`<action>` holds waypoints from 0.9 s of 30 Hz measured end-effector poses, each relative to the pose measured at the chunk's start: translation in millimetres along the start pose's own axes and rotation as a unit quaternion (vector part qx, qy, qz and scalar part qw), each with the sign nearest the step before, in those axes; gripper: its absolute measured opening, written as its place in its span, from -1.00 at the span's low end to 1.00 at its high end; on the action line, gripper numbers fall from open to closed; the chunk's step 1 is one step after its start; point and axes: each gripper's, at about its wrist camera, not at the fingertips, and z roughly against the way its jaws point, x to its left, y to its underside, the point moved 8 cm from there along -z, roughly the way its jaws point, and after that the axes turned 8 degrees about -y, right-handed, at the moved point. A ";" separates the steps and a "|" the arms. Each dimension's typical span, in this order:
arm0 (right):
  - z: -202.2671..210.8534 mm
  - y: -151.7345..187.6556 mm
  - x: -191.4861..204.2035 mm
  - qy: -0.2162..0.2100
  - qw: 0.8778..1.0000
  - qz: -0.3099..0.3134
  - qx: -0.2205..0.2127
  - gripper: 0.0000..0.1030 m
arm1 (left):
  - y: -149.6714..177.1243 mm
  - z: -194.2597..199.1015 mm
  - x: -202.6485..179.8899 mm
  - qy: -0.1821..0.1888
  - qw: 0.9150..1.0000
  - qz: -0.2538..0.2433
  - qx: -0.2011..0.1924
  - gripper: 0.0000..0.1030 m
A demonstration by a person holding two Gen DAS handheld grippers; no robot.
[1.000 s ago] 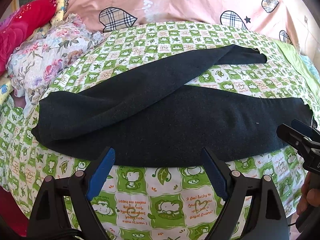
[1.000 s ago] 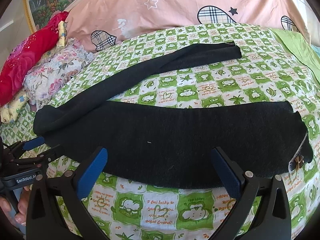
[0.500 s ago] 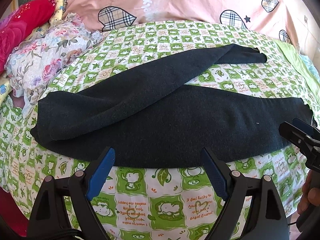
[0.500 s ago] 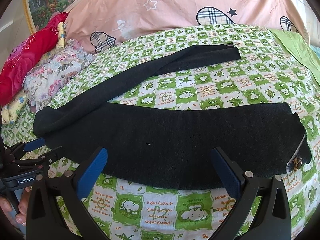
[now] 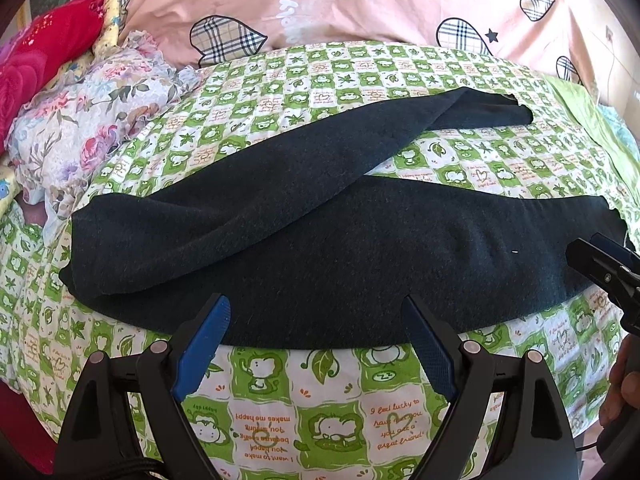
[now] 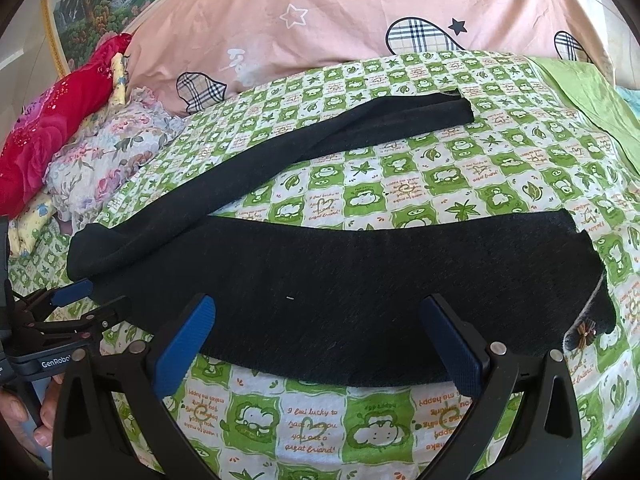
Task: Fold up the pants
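Observation:
Dark pants (image 5: 340, 264) lie flat on the bed. One wide part runs across the front, and a narrower leg (image 5: 460, 112) slants from the left end to the far right. In the right wrist view the pants (image 6: 360, 280) show a small bow (image 6: 586, 332) at their right end. My left gripper (image 5: 316, 312) is open just over the near hem, holding nothing. It also shows at the pants' left end as the left gripper (image 6: 102, 298). My right gripper (image 6: 318, 306) is open above the near hem, empty. It appears by the right end as the right gripper (image 5: 592, 246).
The bed has a green-and-white checked sheet (image 5: 320, 380). A pink quilt (image 5: 360, 0) is piled along the far side. Floral cloth (image 5: 100, 112) and red cloth (image 5: 40, 60) are heaped at the left. A green cloth (image 6: 580, 92) lies far right. A hand (image 6: 24, 420) holds the left gripper.
Both views have shifted only slightly. The pants lie as before and both grippers stay open.

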 end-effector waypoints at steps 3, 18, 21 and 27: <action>1.1 -1.3 -1.7 0.001 1.000 -0.002 -0.002 0.99 | -3.2 0.1 -2.4 0.001 1.000 -0.004 -0.002 0.71; 1.3 -16.0 -21.3 0.006 1.000 -0.020 -0.005 0.99 | -30.4 -6.1 -22.1 0.011 0.999 -0.030 -0.008 0.71; 0.2 -21.3 -26.4 0.007 1.000 -0.024 -0.006 0.99 | -37.3 -9.1 -28.3 0.012 0.999 -0.039 -0.008 0.71; -2.6 -38.6 -38.7 0.004 0.999 -0.030 -0.010 0.99 | -55.9 -19.9 -41.0 0.011 0.998 -0.060 -0.006 0.71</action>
